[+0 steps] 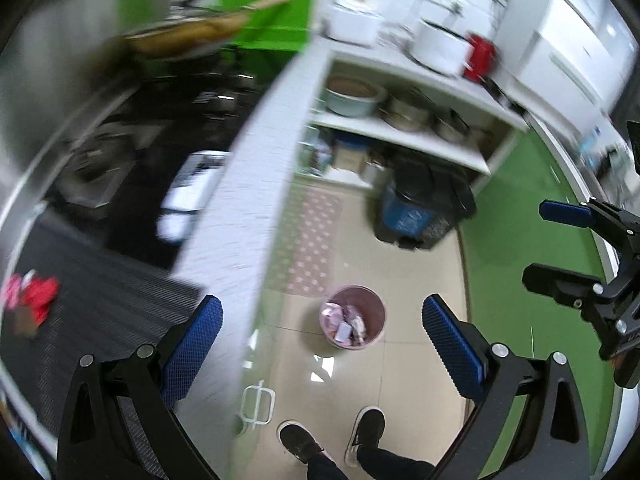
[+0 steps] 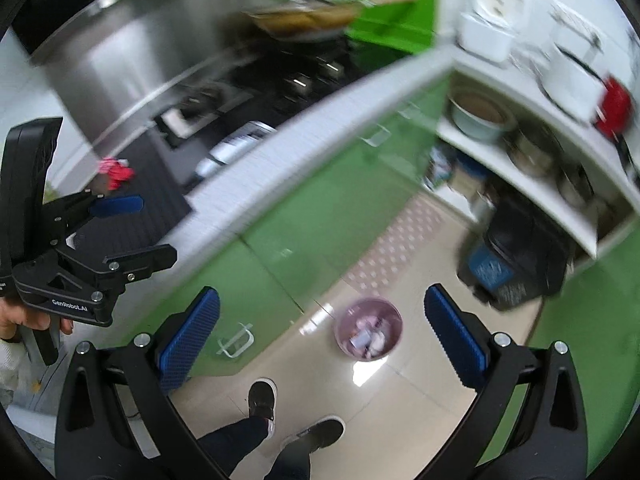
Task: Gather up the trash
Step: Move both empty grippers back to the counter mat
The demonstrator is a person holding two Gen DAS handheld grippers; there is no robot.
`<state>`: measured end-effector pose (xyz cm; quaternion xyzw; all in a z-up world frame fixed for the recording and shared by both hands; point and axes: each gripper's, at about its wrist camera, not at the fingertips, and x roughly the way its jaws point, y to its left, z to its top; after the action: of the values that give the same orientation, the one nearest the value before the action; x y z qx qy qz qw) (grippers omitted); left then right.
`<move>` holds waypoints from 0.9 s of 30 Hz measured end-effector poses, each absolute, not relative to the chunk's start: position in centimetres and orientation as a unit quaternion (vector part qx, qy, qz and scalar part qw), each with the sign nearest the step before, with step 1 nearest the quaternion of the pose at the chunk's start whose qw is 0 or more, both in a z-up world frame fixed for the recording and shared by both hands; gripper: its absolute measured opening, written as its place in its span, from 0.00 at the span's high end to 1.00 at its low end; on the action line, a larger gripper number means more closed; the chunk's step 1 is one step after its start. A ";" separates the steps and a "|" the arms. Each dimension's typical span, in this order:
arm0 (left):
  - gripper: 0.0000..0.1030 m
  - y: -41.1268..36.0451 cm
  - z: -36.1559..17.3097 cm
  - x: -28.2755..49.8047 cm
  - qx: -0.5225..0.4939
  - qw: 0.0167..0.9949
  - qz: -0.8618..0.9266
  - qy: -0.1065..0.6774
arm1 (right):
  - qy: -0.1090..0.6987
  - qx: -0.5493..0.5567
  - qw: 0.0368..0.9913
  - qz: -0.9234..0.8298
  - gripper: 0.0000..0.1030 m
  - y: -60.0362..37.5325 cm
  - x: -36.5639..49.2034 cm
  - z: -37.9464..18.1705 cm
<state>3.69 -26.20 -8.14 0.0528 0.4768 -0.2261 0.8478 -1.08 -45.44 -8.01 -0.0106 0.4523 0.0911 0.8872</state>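
Observation:
A small pink waste bin (image 1: 352,318) (image 2: 368,328) stands on the tiled floor with several wrappers inside. A crumpled red and pink scrap (image 1: 30,296) (image 2: 116,172) lies on the black ribbed mat on the counter. My left gripper (image 1: 320,336) is open and empty, held high above the floor with the bin framed between its blue pads; it also shows in the right wrist view as the left gripper (image 2: 140,232), held by a hand (image 2: 24,320). My right gripper (image 2: 320,328) is open and empty too, above the bin, and appears as the right gripper (image 1: 554,248) beside the left one.
A white counter edge (image 1: 240,200) runs over green cabinet doors (image 2: 312,216). A blue and black pedal bin (image 1: 424,208) stands by a white shelf (image 1: 400,132) of pots. A patterned floor mat (image 1: 312,244) and the person's shoes (image 1: 300,440) are below. A stove (image 2: 304,76) is behind.

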 end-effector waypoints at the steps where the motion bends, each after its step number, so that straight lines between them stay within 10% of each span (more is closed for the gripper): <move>1: 0.07 -24.6 -7.3 3.3 0.047 0.854 -0.210 0.473 | 0.448 -0.018 0.888 0.103 0.03 -44.3 -0.9 -7.2; 27: 0.07 4.3 -3.9 1.2 -0.054 0.892 0.019 0.449 | 0.422 -0.123 0.844 0.308 0.03 -15.9 6.0 -4.3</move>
<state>1.23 4.29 -3.86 -0.0543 0.4485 0.0186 0.8919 6.04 -15.95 -4.29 -0.1228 0.4222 0.3078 0.8438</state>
